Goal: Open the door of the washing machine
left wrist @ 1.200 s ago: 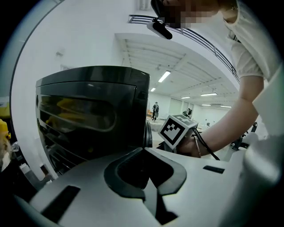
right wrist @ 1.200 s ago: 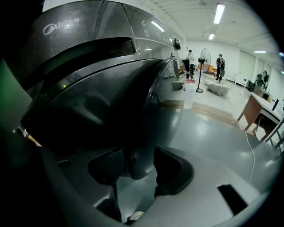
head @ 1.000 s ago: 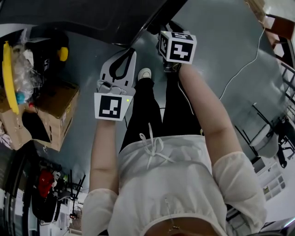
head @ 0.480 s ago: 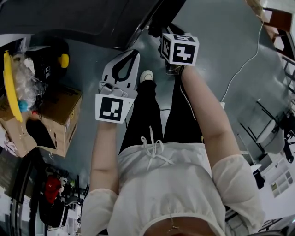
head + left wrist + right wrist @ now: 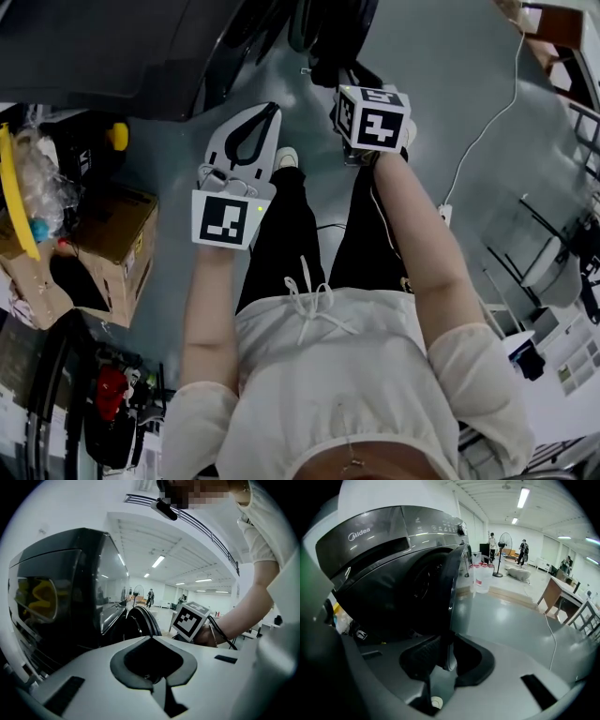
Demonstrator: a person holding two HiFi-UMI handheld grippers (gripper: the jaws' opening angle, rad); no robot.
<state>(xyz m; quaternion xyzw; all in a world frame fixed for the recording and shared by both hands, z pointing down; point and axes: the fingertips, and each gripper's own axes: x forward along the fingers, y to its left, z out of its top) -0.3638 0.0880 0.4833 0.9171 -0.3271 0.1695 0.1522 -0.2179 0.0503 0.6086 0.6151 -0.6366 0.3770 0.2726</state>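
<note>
The dark grey washing machine (image 5: 384,550) fills the left of the right gripper view, its round door (image 5: 452,588) swung partly out. My right gripper (image 5: 448,644) has the door's edge between its pads; its jaws have just been closing and now press on that edge. In the head view only its marker cube (image 5: 375,117) shows, below the dark door (image 5: 328,33). My left gripper (image 5: 272,112) hangs beside it over the floor, shut and holding nothing. In the left gripper view its tips (image 5: 151,638) meet in front of the machine (image 5: 65,597) and door (image 5: 140,620).
A cardboard box (image 5: 122,244) and a yellow-rimmed bag of clutter (image 5: 19,187) sit left of the person's legs (image 5: 309,234). A white cable (image 5: 487,122) runs over the grey floor on the right. Clear containers (image 5: 480,578), a fan (image 5: 502,550) and a desk (image 5: 560,590) stand beyond.
The right gripper's cube has come back toward the person, and the door has swung further out from the machine. The left gripper has drifted along with it, still shut.
</note>
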